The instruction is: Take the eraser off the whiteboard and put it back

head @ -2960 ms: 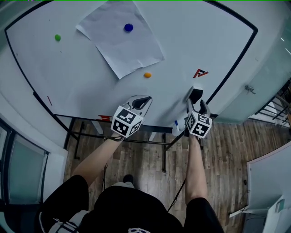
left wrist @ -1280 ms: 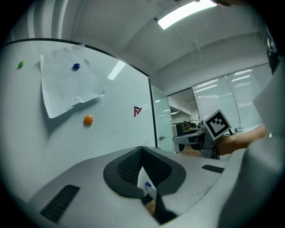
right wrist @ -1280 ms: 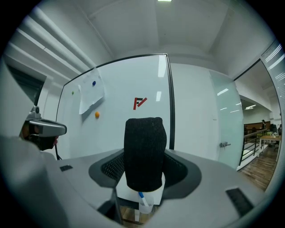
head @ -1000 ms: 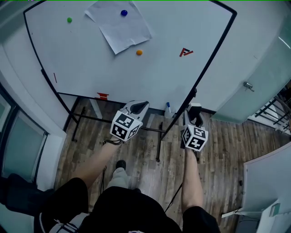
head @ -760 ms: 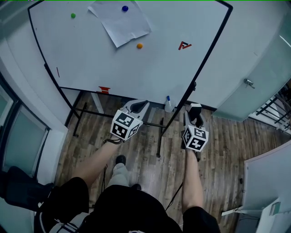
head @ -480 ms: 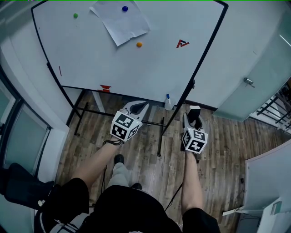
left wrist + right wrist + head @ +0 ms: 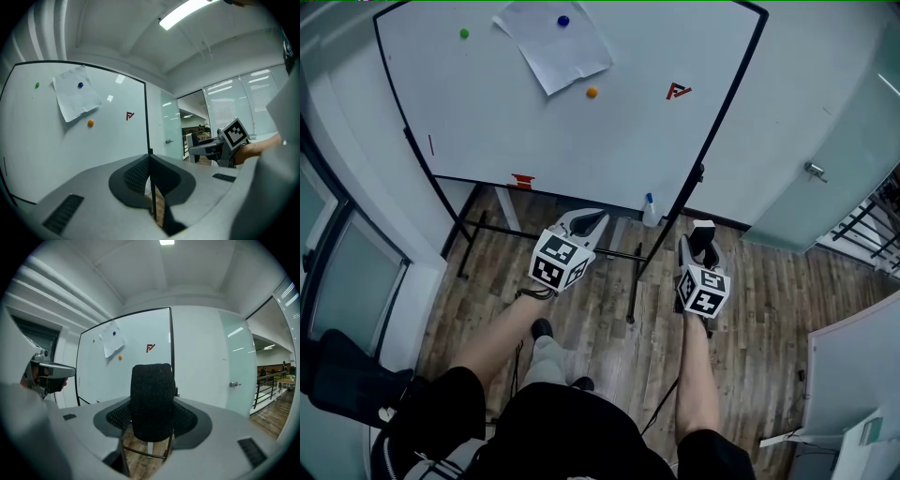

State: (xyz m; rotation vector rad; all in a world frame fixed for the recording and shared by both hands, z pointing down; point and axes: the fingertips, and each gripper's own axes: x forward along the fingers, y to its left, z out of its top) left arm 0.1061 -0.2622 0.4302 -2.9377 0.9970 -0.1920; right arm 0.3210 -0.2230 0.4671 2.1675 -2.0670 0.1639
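The black eraser [image 7: 151, 399] stands upright between the jaws of my right gripper [image 7: 151, 425], which is shut on it. In the head view the eraser [image 7: 702, 234] pokes out ahead of the right gripper [image 7: 701, 246], over the wood floor and apart from the whiteboard [image 7: 581, 131]. My left gripper [image 7: 592, 223] hangs beside it to the left, below the board's lower edge. Its jaws meet with nothing between them in the left gripper view [image 7: 151, 180]. The board bears a red mark [image 7: 678, 91].
A sheet of paper [image 7: 553, 42] hangs on the board under a blue magnet [image 7: 563, 21], with an orange magnet [image 7: 592, 92] and a green magnet [image 7: 464, 34] nearby. A blue-capped marker [image 7: 650, 210] sits at the board's lower corner. The stand's black legs [image 7: 633, 281] lie between the grippers.
Three seconds ago the eraser was against the board near the red mark. Since then both grippers and the view have drawn back from the board, the eraser still held; little shift in the last half second.
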